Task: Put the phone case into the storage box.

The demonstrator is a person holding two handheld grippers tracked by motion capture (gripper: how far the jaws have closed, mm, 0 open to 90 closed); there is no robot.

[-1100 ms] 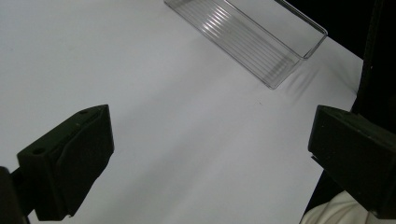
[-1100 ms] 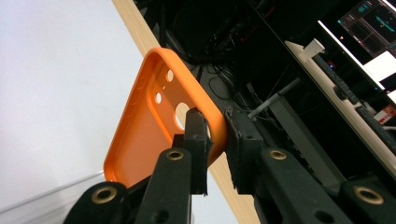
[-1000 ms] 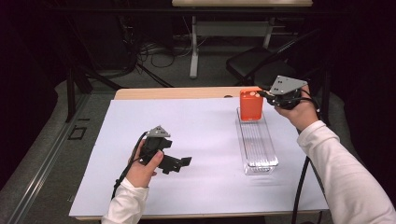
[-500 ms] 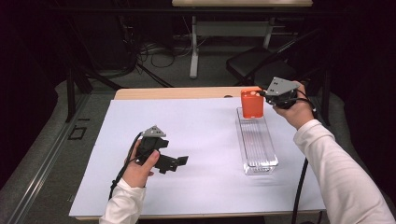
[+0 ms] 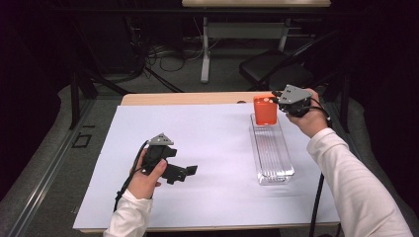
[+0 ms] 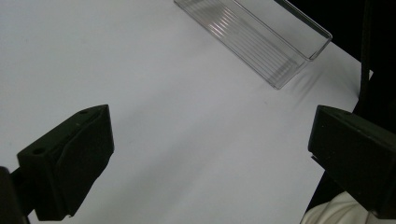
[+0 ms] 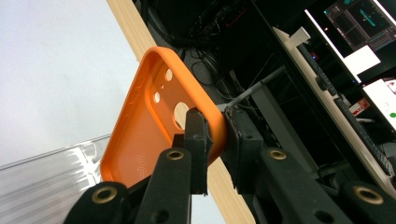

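An orange phone case point(image 5: 265, 110) point(image 7: 154, 126) stands upright at the far end of a clear plastic tray point(image 5: 272, 149) point(image 6: 261, 44) on the white table cover. My right gripper point(image 5: 275, 98) point(image 7: 215, 135) is shut on the case's upper edge, one jaw inside the shell and one outside. Whether the case's lower end touches the tray I cannot tell. My left gripper point(image 5: 190, 171) point(image 6: 210, 154) hovers low over the bare white cover at the left, open, nothing between its jaws.
The white cover point(image 5: 207, 148) lies over a wooden table whose far edge point(image 5: 188, 98) shows as a tan strip. Beyond it are a dark chair point(image 5: 276, 69), desk legs and cables on the floor. A monitor point(image 7: 362, 14) glows in the right gripper view.
My right hand has brought the orange case slightly down towards the far end of the tray. The left hand has stayed where it was.
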